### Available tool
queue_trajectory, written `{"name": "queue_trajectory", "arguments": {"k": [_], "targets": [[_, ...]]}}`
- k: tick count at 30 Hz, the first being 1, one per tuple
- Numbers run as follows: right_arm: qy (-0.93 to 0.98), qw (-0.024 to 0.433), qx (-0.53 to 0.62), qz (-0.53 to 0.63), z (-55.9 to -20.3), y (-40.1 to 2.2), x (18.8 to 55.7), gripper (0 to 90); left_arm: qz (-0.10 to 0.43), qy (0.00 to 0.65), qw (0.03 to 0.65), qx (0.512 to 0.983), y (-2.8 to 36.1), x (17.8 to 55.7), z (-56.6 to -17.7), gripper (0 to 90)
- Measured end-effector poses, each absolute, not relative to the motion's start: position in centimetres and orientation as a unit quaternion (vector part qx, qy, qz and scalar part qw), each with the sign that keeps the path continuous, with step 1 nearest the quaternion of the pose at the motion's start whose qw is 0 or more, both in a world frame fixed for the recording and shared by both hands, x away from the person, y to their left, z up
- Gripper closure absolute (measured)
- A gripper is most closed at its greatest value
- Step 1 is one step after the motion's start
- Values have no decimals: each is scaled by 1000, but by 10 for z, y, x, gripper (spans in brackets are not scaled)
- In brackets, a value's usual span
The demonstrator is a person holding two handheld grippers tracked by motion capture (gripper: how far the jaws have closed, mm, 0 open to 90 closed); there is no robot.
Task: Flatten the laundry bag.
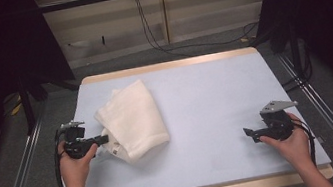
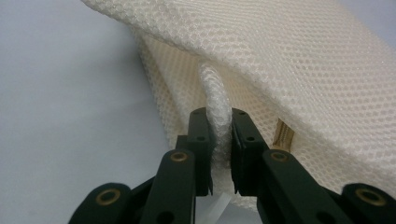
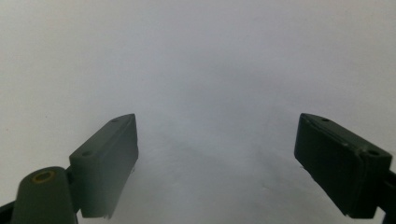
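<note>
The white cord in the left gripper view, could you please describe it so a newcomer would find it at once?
Start at the pale blue table, then the cream mesh bag on its left half. At the bag's near edge, the left claw pinches a thick braided cord, rope-like where the bag is flat honeycomb mesh.

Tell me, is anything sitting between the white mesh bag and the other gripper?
No. In the high view, bare table lies between the mesh bag and the right gripper.
</note>
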State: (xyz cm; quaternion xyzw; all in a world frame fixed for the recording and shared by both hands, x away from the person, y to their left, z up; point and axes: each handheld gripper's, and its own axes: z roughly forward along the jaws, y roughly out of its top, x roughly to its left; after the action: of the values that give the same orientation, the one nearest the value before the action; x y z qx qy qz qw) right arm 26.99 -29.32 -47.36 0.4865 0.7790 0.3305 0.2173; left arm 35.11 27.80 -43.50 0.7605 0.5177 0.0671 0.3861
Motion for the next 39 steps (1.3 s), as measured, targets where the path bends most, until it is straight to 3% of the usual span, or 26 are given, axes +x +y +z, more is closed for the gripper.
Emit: {"name": "queue_trajectory", "arguments": {"k": [25, 39], "targets": [[783, 216, 481, 330, -473, -291, 269, 130, 41, 501, 404, 765, 245, 357, -427, 808], [786, 214, 475, 333, -472, -290, 269, 130, 29, 475, 410, 778, 206, 364, -421, 808]]}}
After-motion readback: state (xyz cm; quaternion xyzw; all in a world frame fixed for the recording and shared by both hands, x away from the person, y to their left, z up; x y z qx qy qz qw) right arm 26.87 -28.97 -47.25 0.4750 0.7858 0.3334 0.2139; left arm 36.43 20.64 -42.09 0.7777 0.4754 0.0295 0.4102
